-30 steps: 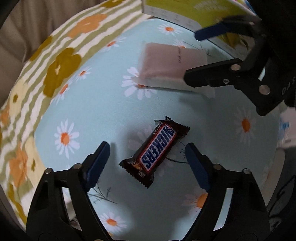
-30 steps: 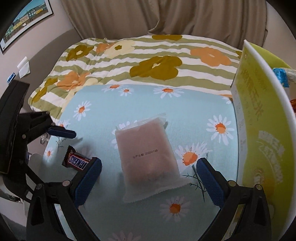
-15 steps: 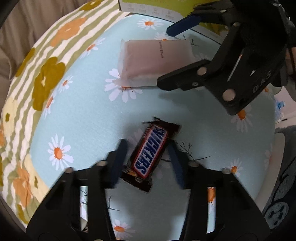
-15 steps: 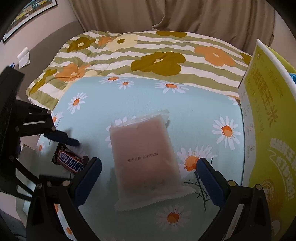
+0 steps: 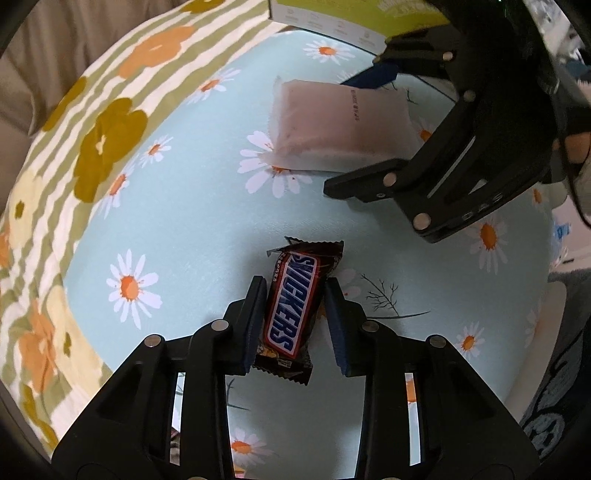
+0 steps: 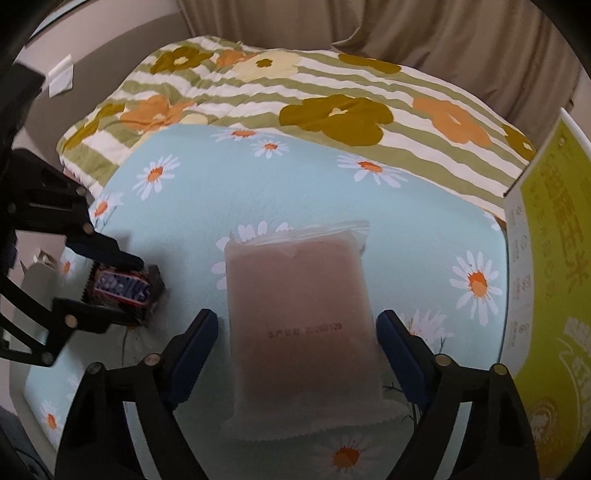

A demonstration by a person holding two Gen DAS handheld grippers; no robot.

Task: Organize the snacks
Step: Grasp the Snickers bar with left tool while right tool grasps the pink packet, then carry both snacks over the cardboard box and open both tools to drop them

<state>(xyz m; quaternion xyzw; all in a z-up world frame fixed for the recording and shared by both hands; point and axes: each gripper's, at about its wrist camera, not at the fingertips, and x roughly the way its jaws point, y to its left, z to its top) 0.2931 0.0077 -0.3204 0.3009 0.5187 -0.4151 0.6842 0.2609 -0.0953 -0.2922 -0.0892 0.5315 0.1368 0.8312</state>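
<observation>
A brown Snickers bar point(image 5: 293, 308) lies on the light blue daisy cloth point(image 5: 177, 221). My left gripper point(image 5: 295, 317) is shut on it, pads pressing both long sides; it also shows in the right wrist view point(image 6: 122, 286). A frosted pink snack pouch point(image 6: 301, 317) lies flat on the cloth between the spread fingers of my right gripper point(image 6: 295, 354), which is open and empty. The pouch also shows in the left wrist view point(image 5: 340, 125), with the right gripper point(image 5: 436, 155) over its near end.
A yellow-green cardboard box point(image 6: 554, 266) stands at the right edge of the cloth, also seen in the left wrist view point(image 5: 351, 18). A green striped flowered blanket point(image 6: 314, 107) covers the far side. Beige curtains point(image 6: 406, 33) hang behind.
My left gripper has moved forward and closed from wide open onto the Snickers bar. My right gripper has moved forward so its open fingers now straddle the pink pouch.
</observation>
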